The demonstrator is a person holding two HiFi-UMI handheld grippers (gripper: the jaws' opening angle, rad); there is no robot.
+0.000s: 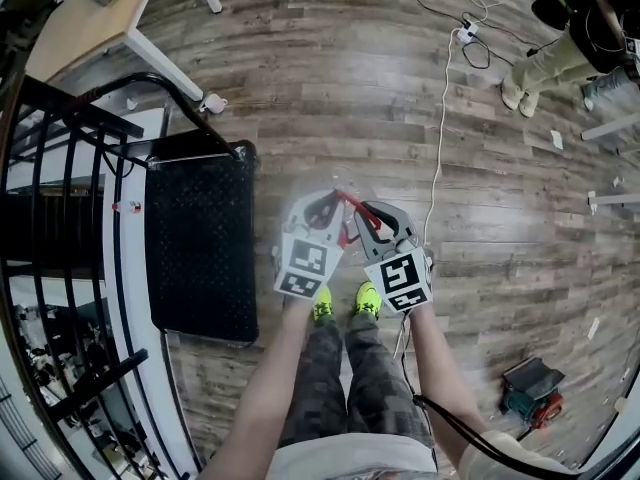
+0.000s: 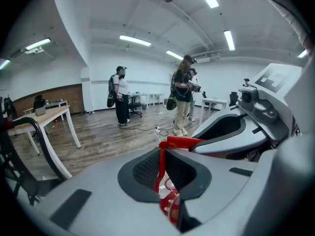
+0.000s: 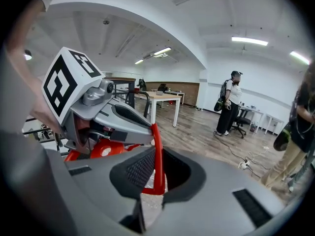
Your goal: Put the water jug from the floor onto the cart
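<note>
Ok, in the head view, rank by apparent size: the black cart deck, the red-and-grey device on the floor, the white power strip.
1. black cart deck, by far the largest.
2. red-and-grey device.
3. white power strip, smallest, though it lies farther from the camera, which shrinks it.

Jug handle (image 1: 352,206) red. Left gripper (image 2: 162,157), right gripper (image 3: 156,163) pale grey; pads black, mesh-textured; cubes black-on-white squares. Cart deck (image 1: 200,238) black, dotted. Floor (image 1: 330,78) grey-brown planks. Shoes (image 1: 368,300) neon yellow. Trousers (image 1: 340,368) grey camouflage.
</note>
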